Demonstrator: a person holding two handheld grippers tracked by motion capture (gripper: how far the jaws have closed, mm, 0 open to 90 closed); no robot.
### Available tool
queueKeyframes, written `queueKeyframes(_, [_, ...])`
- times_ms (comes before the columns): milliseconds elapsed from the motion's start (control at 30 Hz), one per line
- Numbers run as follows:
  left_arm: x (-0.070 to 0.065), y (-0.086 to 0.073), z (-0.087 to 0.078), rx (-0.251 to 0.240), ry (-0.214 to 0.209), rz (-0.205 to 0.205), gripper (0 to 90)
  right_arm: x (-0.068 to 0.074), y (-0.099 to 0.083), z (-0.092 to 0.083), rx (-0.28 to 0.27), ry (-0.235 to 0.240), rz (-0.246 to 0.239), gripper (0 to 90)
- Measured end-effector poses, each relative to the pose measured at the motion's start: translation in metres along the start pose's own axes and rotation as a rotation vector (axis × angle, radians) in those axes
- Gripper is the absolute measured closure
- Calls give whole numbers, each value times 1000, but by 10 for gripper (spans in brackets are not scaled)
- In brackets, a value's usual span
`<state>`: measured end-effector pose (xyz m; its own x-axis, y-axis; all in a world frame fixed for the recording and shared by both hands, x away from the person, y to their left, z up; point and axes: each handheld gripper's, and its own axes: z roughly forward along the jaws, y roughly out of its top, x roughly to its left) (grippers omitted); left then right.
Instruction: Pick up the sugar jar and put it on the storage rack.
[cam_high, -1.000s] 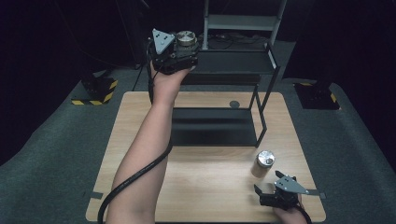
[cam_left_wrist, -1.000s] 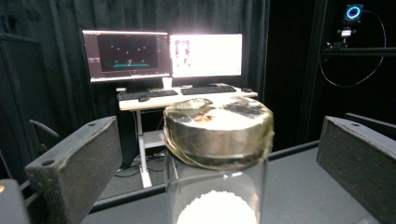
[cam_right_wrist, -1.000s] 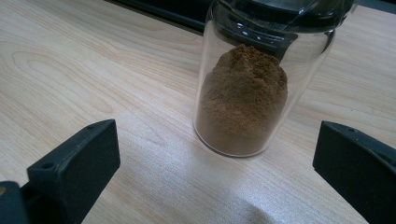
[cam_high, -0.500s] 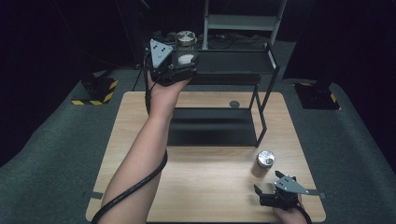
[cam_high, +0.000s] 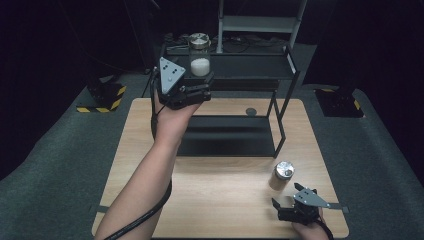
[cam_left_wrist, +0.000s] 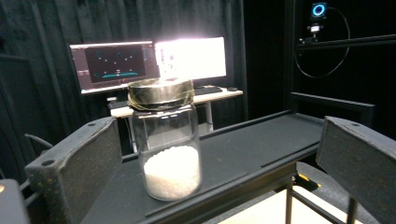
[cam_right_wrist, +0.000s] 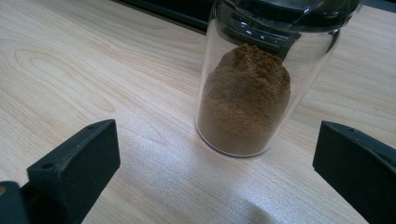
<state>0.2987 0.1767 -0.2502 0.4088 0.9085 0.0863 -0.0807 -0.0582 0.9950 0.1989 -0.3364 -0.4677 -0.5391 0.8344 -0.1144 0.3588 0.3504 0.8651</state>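
Observation:
A glass jar of white grains (cam_high: 200, 59) with a metal lid stands on the top shelf of a black rack (cam_high: 250, 66). My left gripper (cam_high: 199, 84) hovers just in front of it, open; in the left gripper view the jar of white grains (cam_left_wrist: 169, 154) stands free on the shelf (cam_left_wrist: 261, 144) ahead of the wide-apart jaws of the left gripper (cam_left_wrist: 215, 137). A jar of brown powder (cam_high: 281, 175) stands on the wooden table (cam_high: 215, 200) at front right. My right gripper (cam_high: 287, 196) rests behind it, open, and in the right gripper view the right gripper (cam_right_wrist: 215, 158) frames the brown jar (cam_right_wrist: 245, 100) without touching it.
The rack's lower shelf (cam_high: 225, 135) covers the middle of the table. A small dark disc (cam_high: 251, 111) lies under the rack. Striped floor bases (cam_high: 100, 97) flank the table. Lit monitors (cam_left_wrist: 154, 60) stand beyond the rack.
My left gripper has drawn back and down from the white-grain jar, which stays on the top shelf. The right gripper and brown jar have not moved.

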Motion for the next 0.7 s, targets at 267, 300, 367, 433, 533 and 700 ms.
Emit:
queueKeyframes(267, [-3, -4, -25, 5, -12, -11, 3, -1, 0, 0, 0, 3, 1, 0])
queueKeyframes(300, [-2, -6, -30, 1, -20, -17, 3, -1, 0, 0, -1, 3, 2, 0])
queueKeyframes(367, [-2, -6, -33, 0, -22, -16, 3, -1, 0, 0, -1, 3, 3, 0])
queueKeyframes(433, [-2, -8, -39, -2, -20, -14, 3, -1, 0, 0, -2, 1, 4, 0])
queueKeyframes(533, [0, -11, -46, 2, -15, -15, 3, -1, 0, 0, -1, 0, 4, 0])
queueKeyframes(700, [2, -19, -57, 0, -10, -6, 3, 0, 0, 0, 0, -1, 4, 0])
